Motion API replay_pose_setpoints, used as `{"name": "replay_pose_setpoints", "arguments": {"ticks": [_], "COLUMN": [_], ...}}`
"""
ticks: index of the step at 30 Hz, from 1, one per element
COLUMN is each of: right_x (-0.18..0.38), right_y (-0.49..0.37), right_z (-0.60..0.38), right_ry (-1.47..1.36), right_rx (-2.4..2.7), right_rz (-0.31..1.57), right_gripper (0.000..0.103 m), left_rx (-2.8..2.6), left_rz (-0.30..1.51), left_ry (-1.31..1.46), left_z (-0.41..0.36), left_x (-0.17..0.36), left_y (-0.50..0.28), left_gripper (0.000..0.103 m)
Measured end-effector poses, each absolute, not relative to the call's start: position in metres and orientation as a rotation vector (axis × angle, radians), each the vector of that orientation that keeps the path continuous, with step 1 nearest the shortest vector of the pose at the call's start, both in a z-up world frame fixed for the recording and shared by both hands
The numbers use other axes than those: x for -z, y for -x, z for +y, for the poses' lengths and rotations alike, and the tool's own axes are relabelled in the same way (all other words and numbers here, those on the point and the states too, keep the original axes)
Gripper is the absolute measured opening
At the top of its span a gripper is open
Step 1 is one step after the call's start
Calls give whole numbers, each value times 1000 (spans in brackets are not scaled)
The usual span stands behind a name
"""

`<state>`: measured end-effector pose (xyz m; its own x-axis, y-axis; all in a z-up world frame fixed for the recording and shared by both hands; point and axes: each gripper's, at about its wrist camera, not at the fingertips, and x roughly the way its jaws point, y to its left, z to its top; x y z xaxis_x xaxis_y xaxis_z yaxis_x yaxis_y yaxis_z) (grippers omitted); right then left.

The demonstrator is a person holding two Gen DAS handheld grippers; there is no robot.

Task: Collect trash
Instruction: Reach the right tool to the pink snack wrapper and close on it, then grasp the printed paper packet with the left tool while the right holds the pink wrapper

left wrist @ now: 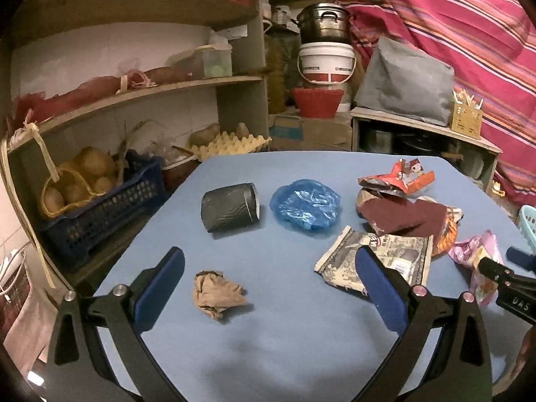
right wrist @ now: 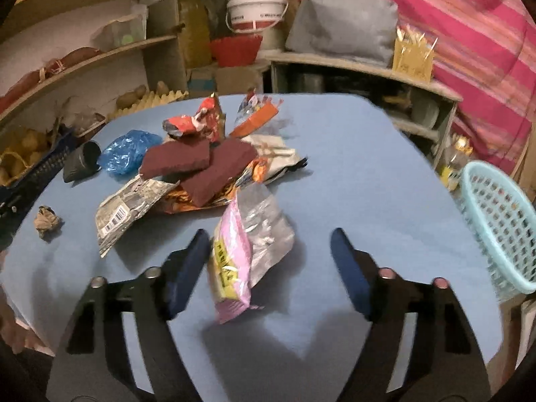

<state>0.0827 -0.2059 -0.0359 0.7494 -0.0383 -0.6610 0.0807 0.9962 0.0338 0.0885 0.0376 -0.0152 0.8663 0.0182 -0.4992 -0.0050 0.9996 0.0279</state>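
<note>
Lying between the spread fingers of the right hand-held gripper (right wrist: pixel 269 264), the pink wrapper (right wrist: pixel 234 261) on the desk (right wrist: pixel 368 174) looks light, crinkly and slippery; pinching its raised fold seems best. The left hand-held gripper (left wrist: pixel 268 276) hangs released, empty, near a crumpled brown paper (left wrist: pixel 217 293).
</note>
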Motion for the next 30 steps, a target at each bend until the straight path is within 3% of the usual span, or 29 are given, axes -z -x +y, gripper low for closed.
{"name": "replay_pose_setpoints", "arguments": {"ticks": [11,30], "right_x": [35,-16], "right_y": [-88,-89], "right_z": [-209,-281], "right_ry": [-145,-152], "right_rx": [-105,-110], "right_rz": [746,595], "right_gripper": [4,3], "left_rx": [18,148], "left_rz": [569,645], "left_ry": [-32,-131], "left_z": [18,-64], "left_x": [19,41], "left_y": [-99,-106], "left_gripper": [99,99]}}
